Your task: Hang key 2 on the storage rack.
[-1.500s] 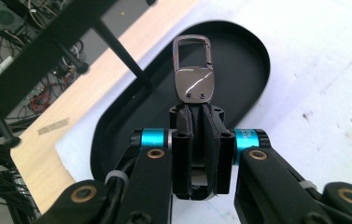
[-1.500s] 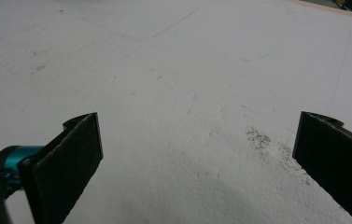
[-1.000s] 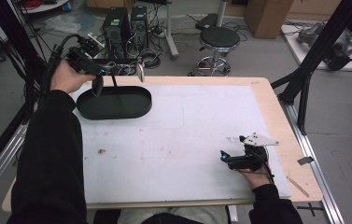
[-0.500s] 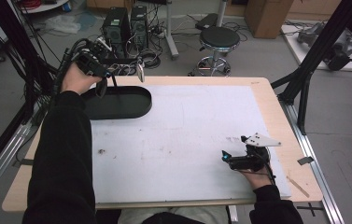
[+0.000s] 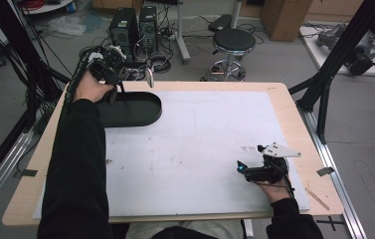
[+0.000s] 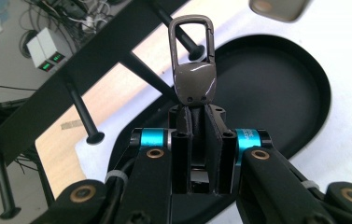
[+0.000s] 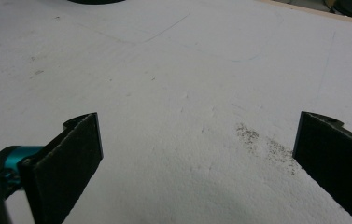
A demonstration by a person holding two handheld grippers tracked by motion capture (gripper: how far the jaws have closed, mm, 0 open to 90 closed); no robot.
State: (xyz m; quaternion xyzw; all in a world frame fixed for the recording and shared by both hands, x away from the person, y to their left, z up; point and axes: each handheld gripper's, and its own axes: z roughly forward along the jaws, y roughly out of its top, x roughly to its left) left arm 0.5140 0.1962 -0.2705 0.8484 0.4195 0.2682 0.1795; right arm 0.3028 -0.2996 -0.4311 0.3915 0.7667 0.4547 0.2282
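A dark metal carabiner clip (image 6: 192, 60) stands up from between the jaws of my left gripper (image 6: 197, 116), which is shut on the clip's lower end. Under it lies a black oval tray (image 6: 276, 93), with nothing showing inside. In the high view the left gripper (image 5: 109, 79) hangs over the far left end of the tray (image 5: 140, 112). My right gripper (image 5: 239, 167) rests on the white table top at the front right. It is open, with bare white surface between its pads (image 7: 75, 154).
A small grey oval object (image 5: 148, 77) hangs just beyond the tray's far edge. A black frame strut (image 6: 71, 60) runs along the table's left side. The white table sheet (image 5: 210, 129) stretches between the two hands. Computers, cables and a stool stand on the floor behind.
The left hand has moved right and down, from left of the tray to over its far left end, with the clip still held. The right gripper has stayed put.
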